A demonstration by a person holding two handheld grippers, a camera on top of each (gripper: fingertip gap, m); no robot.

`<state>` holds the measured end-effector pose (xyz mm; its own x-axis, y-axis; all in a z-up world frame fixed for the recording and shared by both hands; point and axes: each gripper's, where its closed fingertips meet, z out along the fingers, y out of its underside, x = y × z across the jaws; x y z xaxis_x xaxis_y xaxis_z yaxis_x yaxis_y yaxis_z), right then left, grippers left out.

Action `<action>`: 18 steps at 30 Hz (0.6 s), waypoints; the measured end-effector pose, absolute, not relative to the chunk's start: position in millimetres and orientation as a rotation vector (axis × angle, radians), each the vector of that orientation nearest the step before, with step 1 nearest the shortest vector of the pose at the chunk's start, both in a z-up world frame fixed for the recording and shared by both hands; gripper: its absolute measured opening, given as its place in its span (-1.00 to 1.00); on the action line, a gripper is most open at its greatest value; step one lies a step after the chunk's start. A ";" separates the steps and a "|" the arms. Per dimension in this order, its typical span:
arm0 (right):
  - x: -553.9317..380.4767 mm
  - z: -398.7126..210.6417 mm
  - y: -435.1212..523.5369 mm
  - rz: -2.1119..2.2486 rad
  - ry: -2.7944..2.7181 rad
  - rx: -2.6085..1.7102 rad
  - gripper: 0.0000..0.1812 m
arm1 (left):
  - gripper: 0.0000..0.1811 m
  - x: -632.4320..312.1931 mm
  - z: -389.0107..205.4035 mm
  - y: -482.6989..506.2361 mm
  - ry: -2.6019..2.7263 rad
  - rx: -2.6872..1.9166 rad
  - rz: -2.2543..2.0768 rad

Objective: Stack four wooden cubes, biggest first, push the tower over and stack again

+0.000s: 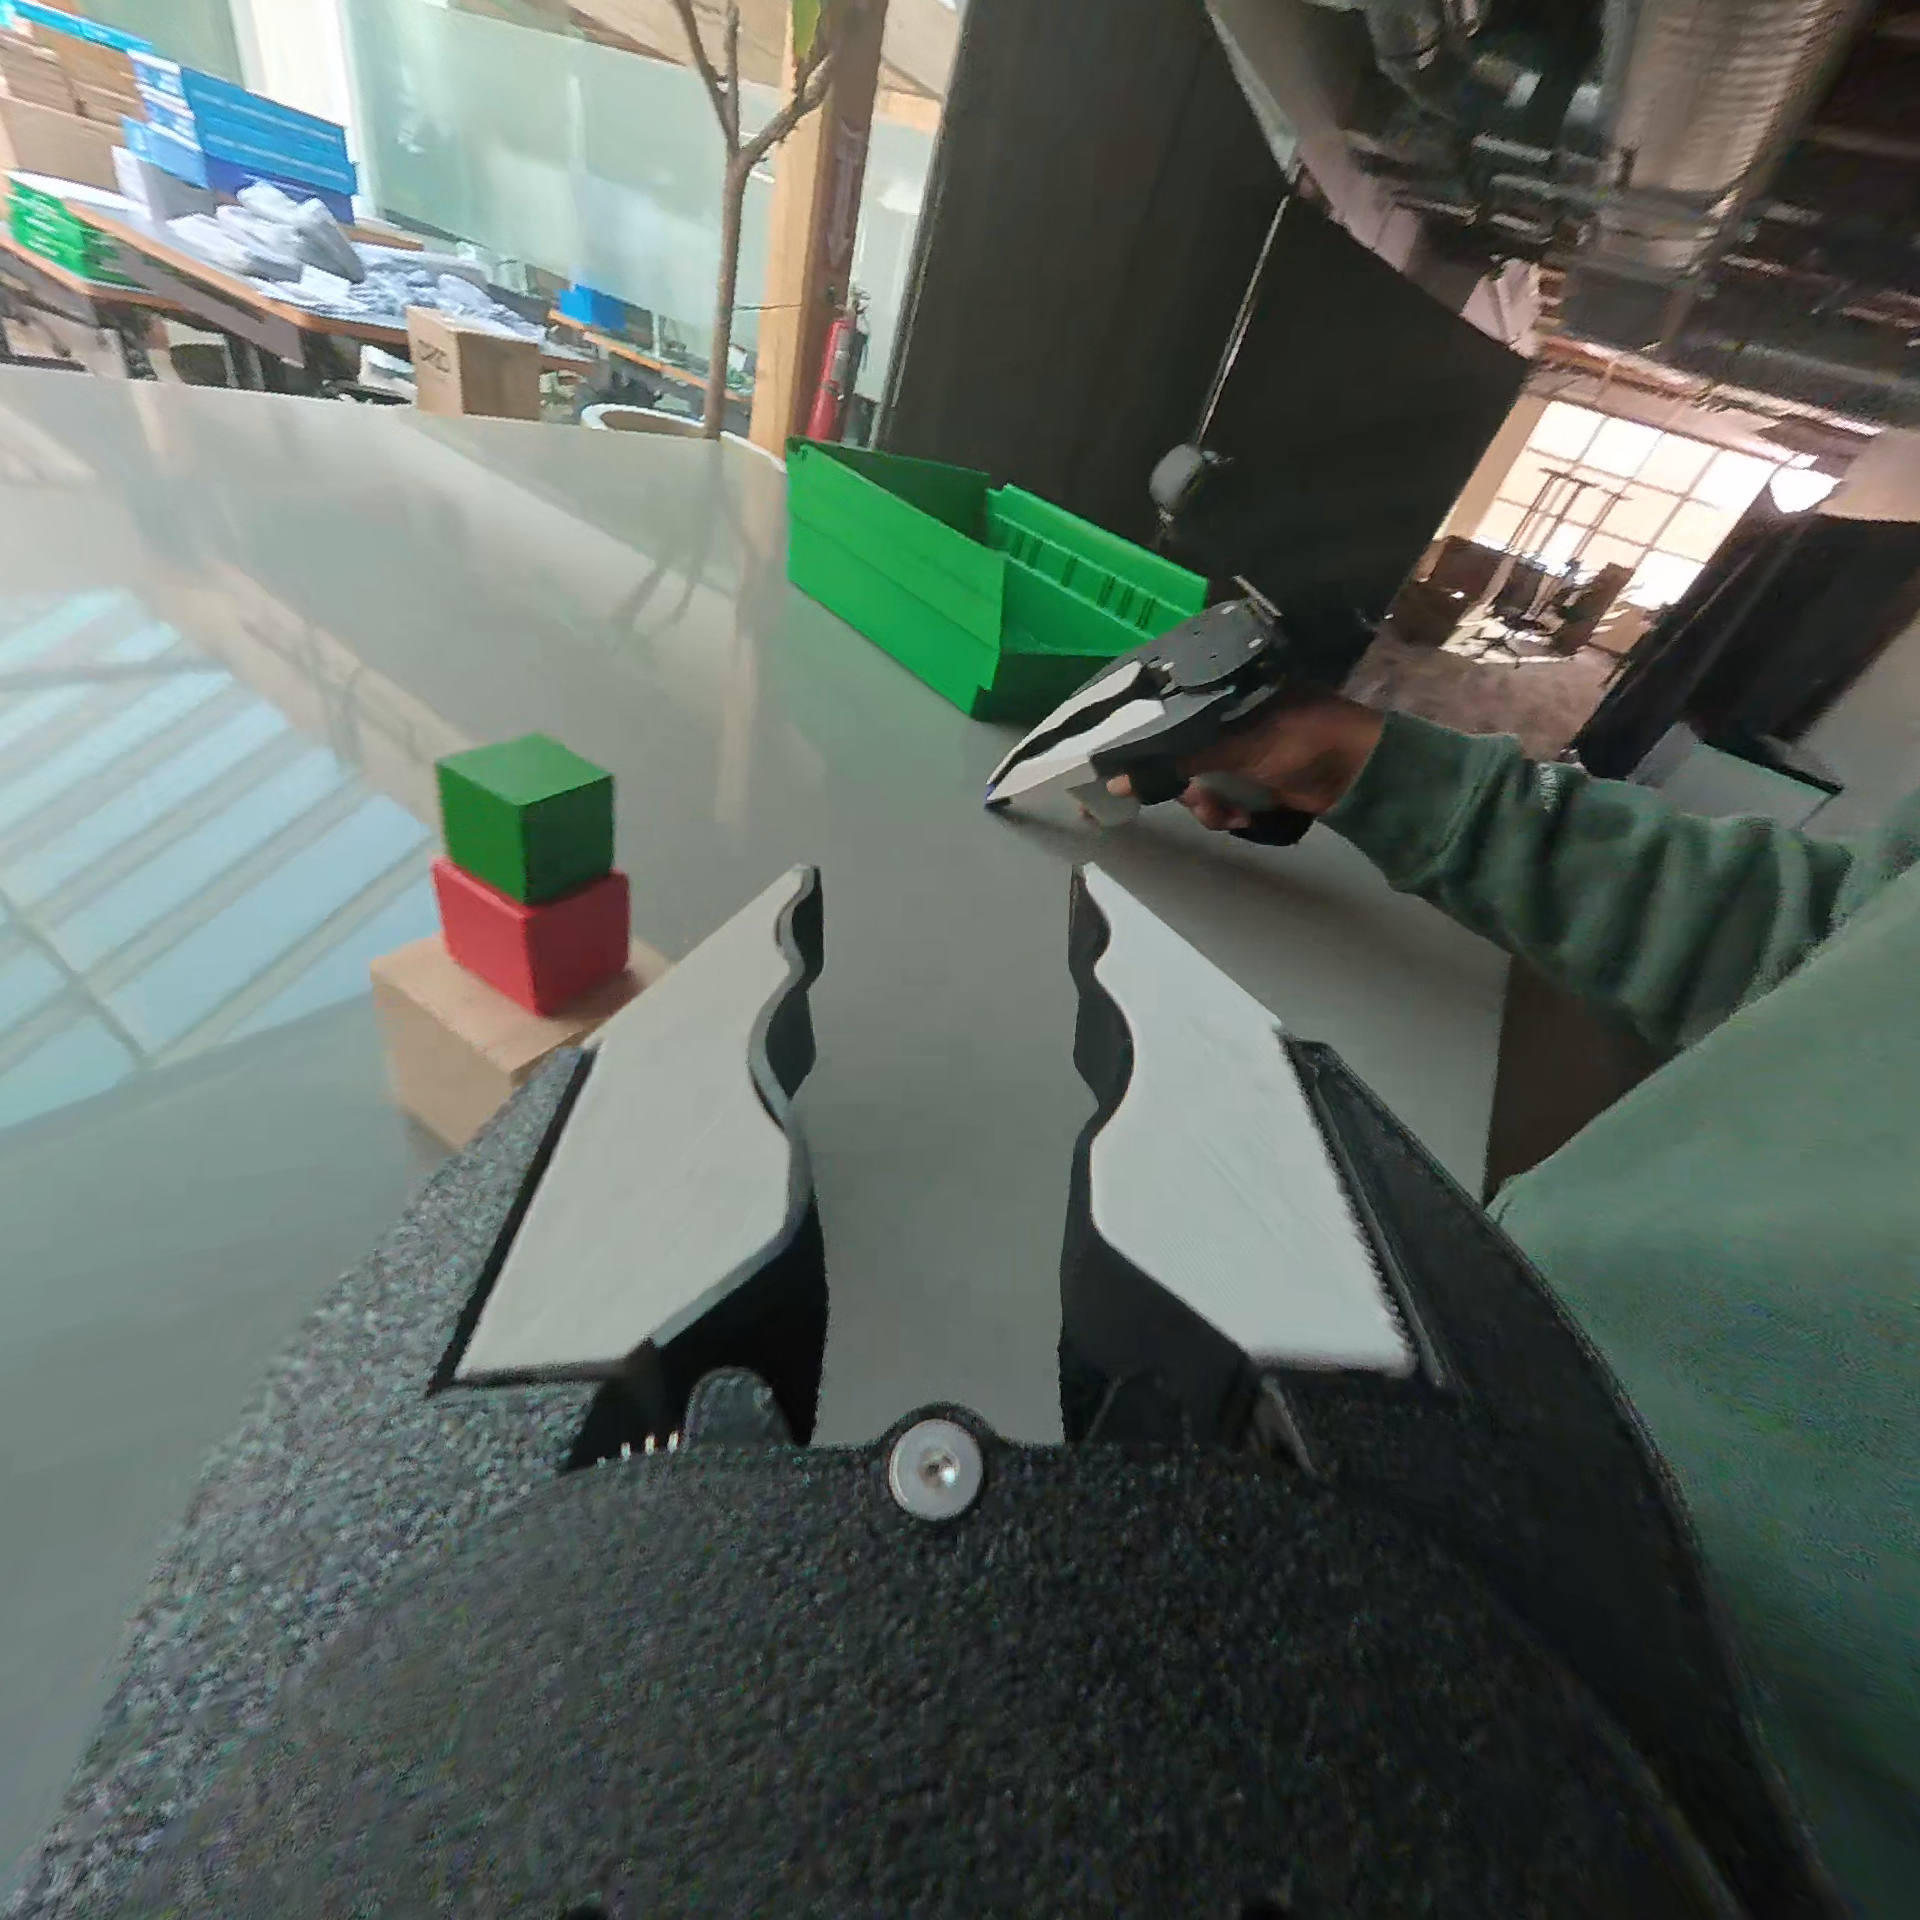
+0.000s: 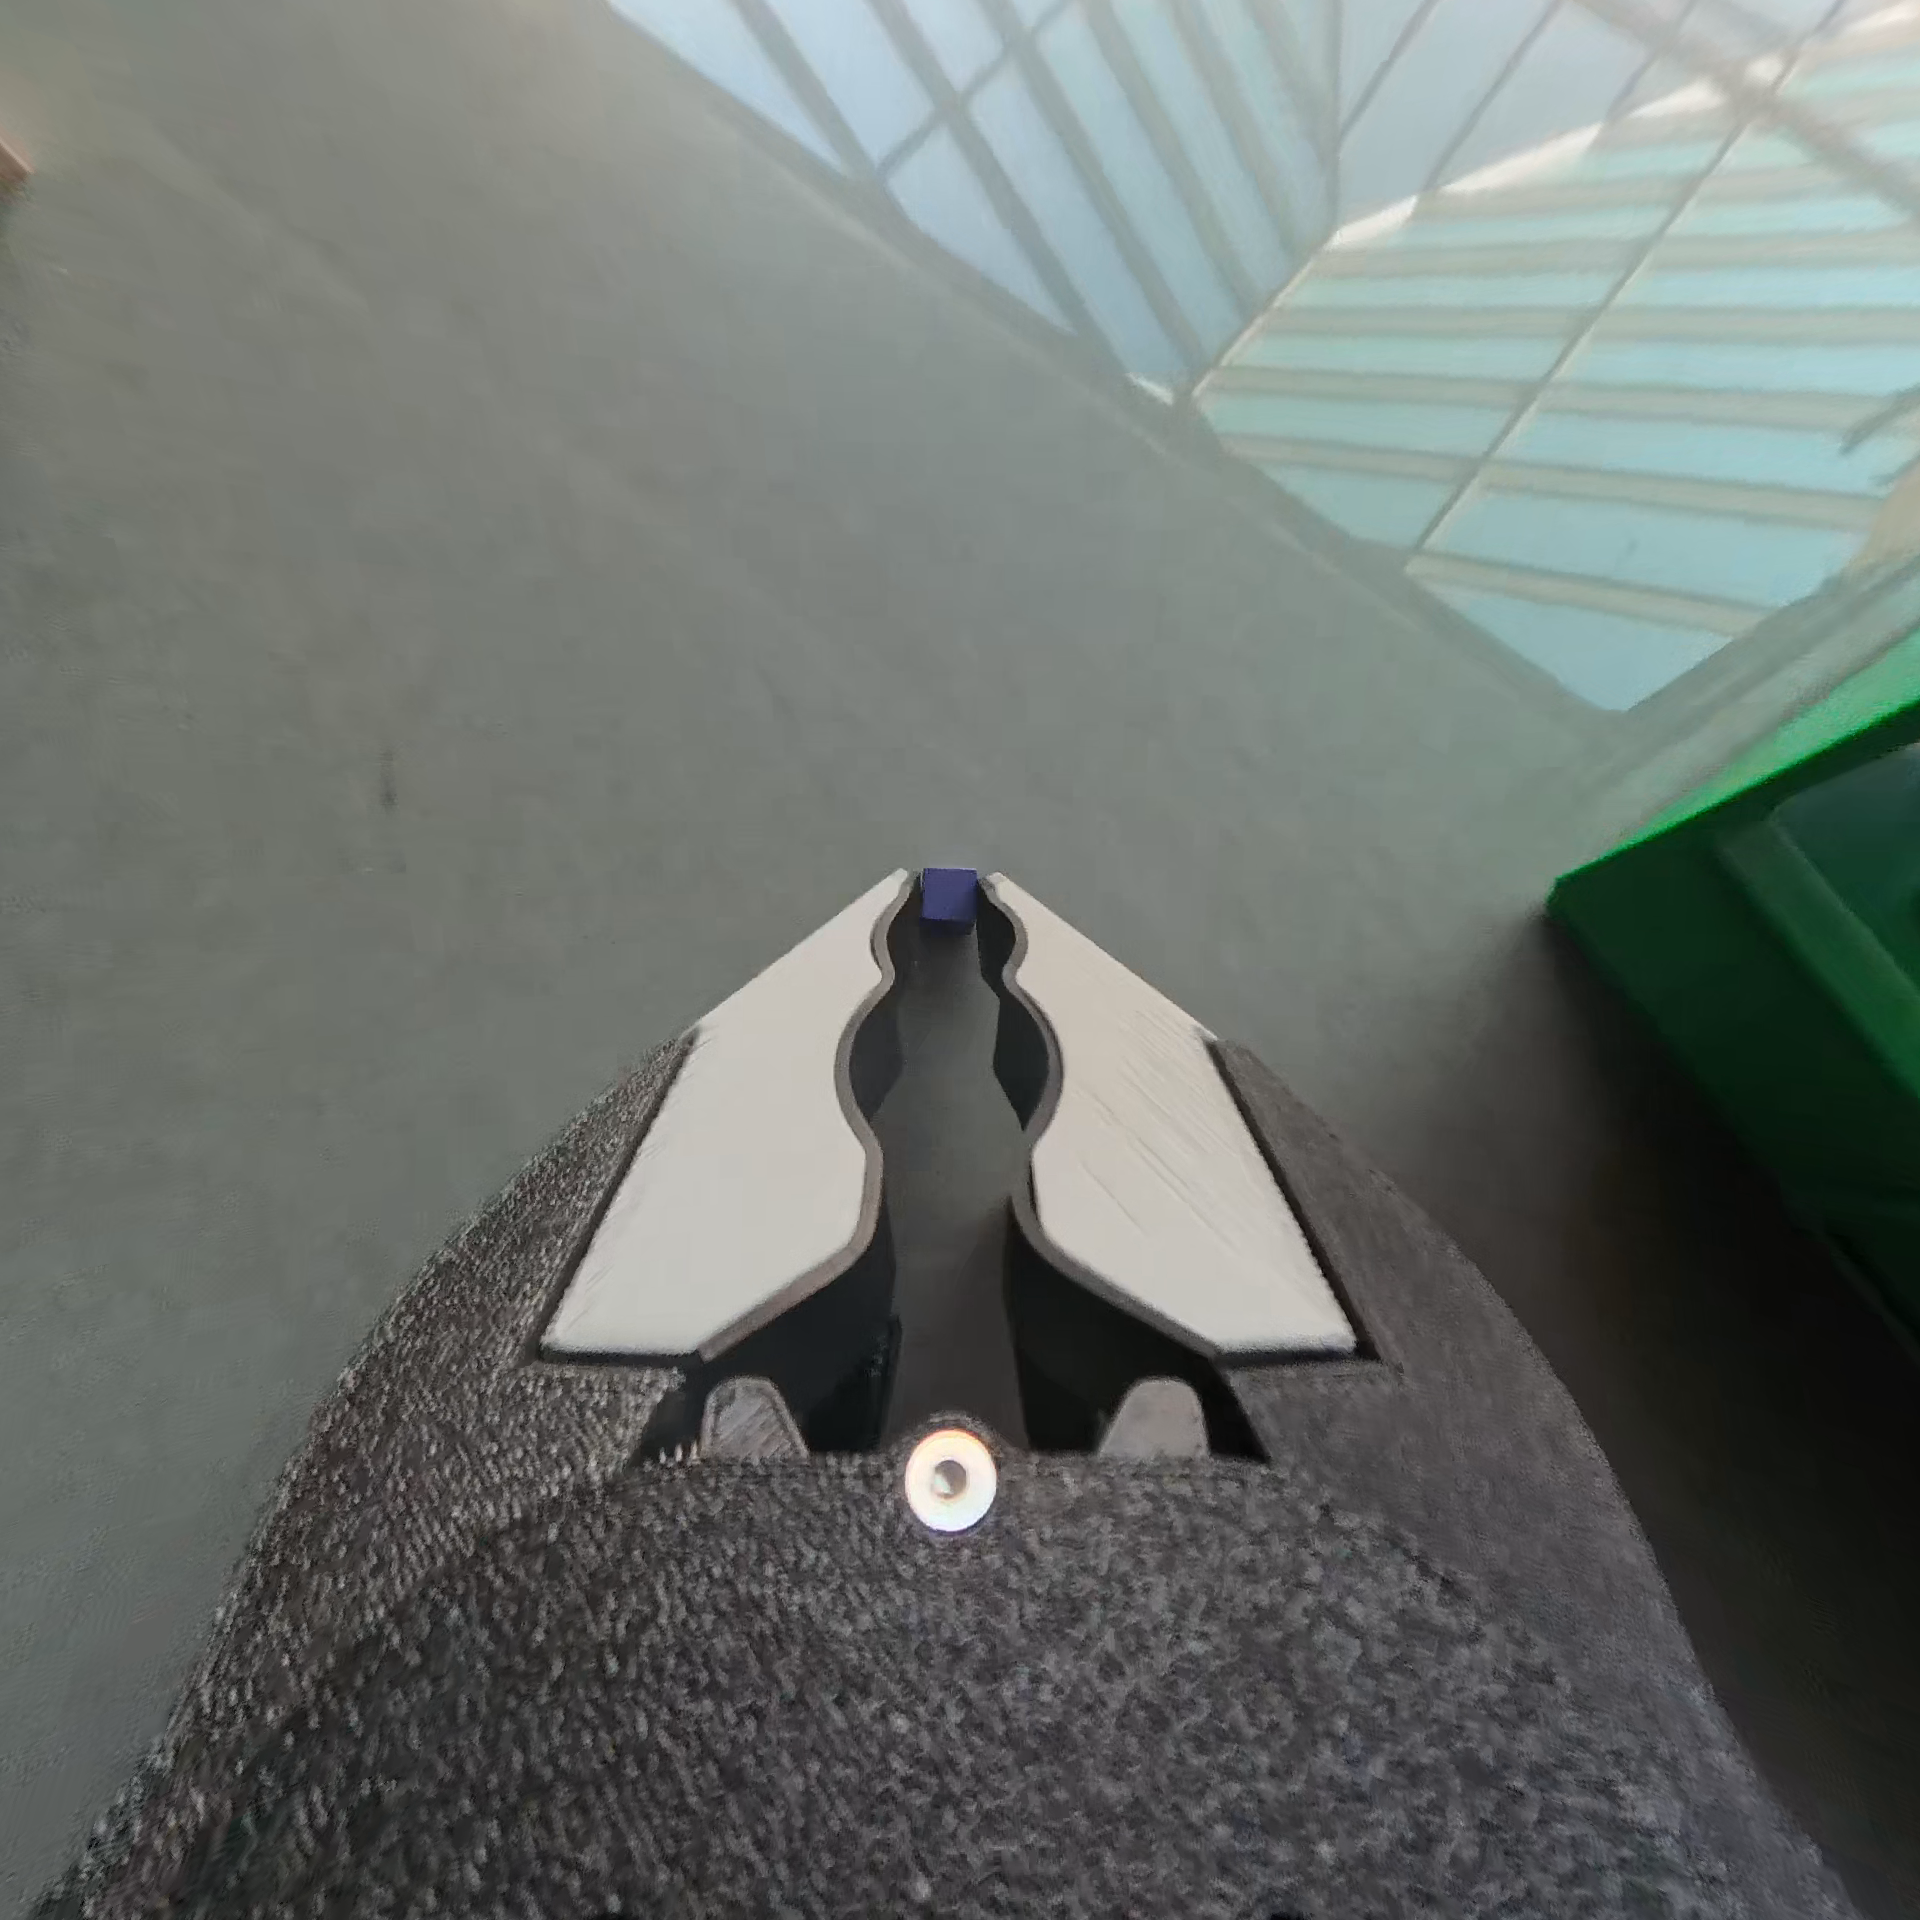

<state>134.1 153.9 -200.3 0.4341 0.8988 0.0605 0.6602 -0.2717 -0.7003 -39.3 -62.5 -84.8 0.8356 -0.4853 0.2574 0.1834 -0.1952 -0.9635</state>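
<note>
In the left wrist view, the left gripper (image 1: 945,883) has two flat pale grey fingers with wavy black inner edges, set in a rough, grainy black body; the fingers stand wide apart with nothing between them, above a smooth, glossy grey table (image 1: 312,582). To its left there is a stack of three blocks: a green cube (image 1: 525,816) sits on a red block (image 1: 532,940), which sits on a flat tan block (image 1: 457,1034). Farther off stands one green plastic bin (image 1: 935,582) with ribbed inner walls. A hand (image 1: 1283,769) in a green sleeve holds the right gripper (image 1: 995,798), tip down at the table. In the right wrist view, the right gripper (image 2: 949,883) is nearly closed, its fingertips pinching one very small blue cube (image 2: 948,896) just over the table (image 2: 416,623). The corner of the bin (image 2: 1745,904) is at the right edge.
</note>
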 end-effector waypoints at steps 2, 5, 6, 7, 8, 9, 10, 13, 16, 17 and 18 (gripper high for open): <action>124.6 -185.0 144.3 0.608 -1.281 -1.967 -0.89 | -0.49 -27.4 -79.6 -59.5 0.263 -1.639 -0.624; 100.9 -128.9 108.5 1.080 -1.134 -1.844 -0.89 | -0.63 -10.0 -66.5 -53.0 0.346 -1.595 -0.549; 94.1 -106.8 92.6 1.241 -1.083 -1.793 -0.89 | -0.65 -2.7 -59.5 -50.9 0.383 -1.570 -0.524; 87.7 -83.2 73.9 1.411 -1.034 -1.723 -0.89 | -0.65 4.6 -52.7 -48.4 0.421 -1.550 -0.494; 82.7 -61.7 54.7 1.574 -0.985 -1.654 -0.89 | -0.67 11.9 -46.0 -46.2 0.463 -1.530 -0.457; 78.9 -45.0 36.8 1.720 -0.941 -1.599 -0.89 | -0.69 19.8 -39.7 -44.4 0.509 -1.508 -0.420; 75.5 -33.4 21.2 1.842 -0.899 -1.561 -0.89 | -0.70 28.0 -33.6 -43.4 0.556 -1.483 -0.385; 68.7 -14.0 -13.0 2.159 -0.750 -1.491 -0.89 | -0.70 48.9 -24.2 -40.7 0.685 -1.441 -0.266; 65.1 -9.2 -27.2 2.327 -0.625 -1.467 -0.89 | -0.72 59.2 -17.5 -41.6 0.755 -1.391 -0.165; 64.4 -8.9 -29.4 2.351 -0.600 -1.463 -0.89 | -0.74 60.6 -16.6 -42.3 0.768 -1.384 -0.143; 64.0 -8.3 -31.6 2.372 -0.584 -1.458 -0.89 | -0.74 61.3 -16.8 -42.9 0.780 -1.383 -0.127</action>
<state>64.0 -31.6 -8.3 -0.4425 0.4496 -0.7760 -0.0379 -0.8739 -0.4847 61.3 -42.9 -16.8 0.7484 -0.5141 -0.4191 -0.3553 0.2229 -0.9078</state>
